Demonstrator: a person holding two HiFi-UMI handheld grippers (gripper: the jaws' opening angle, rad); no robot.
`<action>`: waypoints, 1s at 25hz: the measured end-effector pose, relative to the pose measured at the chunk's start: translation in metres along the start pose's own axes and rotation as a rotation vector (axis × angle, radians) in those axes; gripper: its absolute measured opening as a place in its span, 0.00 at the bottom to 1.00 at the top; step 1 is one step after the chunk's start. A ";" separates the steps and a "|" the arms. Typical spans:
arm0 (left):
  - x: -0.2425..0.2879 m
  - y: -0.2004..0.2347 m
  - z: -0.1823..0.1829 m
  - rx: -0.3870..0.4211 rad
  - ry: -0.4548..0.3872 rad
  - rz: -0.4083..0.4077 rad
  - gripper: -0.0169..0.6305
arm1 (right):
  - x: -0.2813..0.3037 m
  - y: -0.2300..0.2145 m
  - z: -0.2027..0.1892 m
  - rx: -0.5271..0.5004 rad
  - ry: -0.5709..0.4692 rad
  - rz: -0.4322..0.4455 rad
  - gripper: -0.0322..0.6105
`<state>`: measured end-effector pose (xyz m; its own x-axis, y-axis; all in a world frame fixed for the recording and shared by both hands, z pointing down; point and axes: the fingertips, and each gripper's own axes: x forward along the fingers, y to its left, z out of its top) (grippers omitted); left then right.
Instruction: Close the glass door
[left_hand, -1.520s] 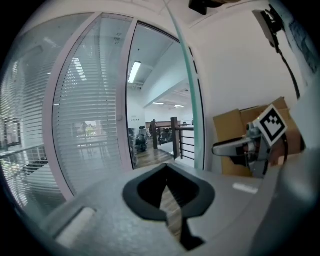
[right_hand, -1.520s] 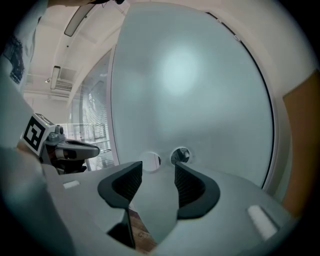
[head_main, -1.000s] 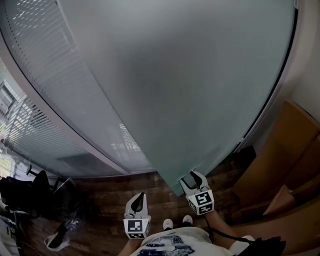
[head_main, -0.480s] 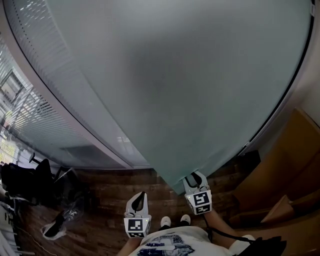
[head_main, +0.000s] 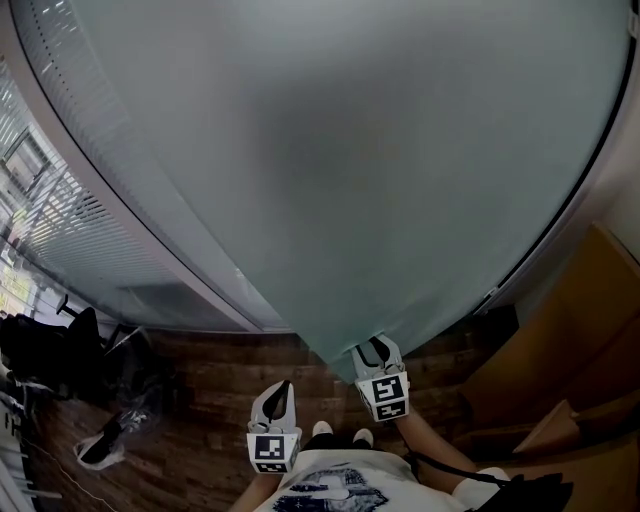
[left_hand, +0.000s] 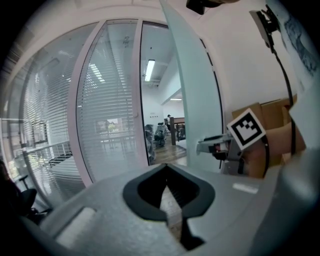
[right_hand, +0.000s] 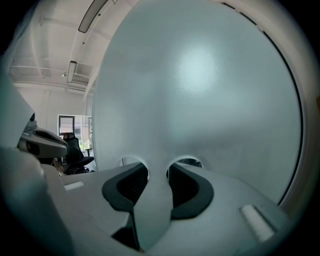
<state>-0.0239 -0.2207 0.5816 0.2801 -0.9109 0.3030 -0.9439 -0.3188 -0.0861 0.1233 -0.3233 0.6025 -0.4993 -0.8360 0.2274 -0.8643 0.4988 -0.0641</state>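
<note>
- One hand works: the right gripper (head_main: 374, 350) has its fingers closed on the upright free edge of the glass door (head_main: 350, 170).
- The left gripper (head_main: 277, 395), fingers together and empty, is farther from it.

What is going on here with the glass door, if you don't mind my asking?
A person holds a pair of tongs in each hand and is working on a frosted glass door. The right tongs are clamped on the door's free edge. The left tongs are shut and empty, held apart from the door. The door is not yet closed: the left gripper view shows an open gap between it and the door frame.
</note>
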 end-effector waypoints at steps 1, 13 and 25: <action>0.000 0.002 0.000 -0.004 0.005 0.005 0.03 | 0.002 0.001 0.000 0.002 0.001 -0.001 0.24; 0.047 0.033 0.008 -0.035 0.000 -0.013 0.03 | 0.043 -0.007 0.008 0.005 0.058 -0.009 0.25; 0.113 0.084 0.022 -0.024 -0.041 -0.061 0.03 | 0.099 -0.031 0.017 0.008 0.086 -0.097 0.25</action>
<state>-0.0673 -0.3563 0.5883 0.3436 -0.9001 0.2678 -0.9287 -0.3680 -0.0455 0.0998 -0.4254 0.6107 -0.4064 -0.8576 0.3153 -0.9091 0.4141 -0.0455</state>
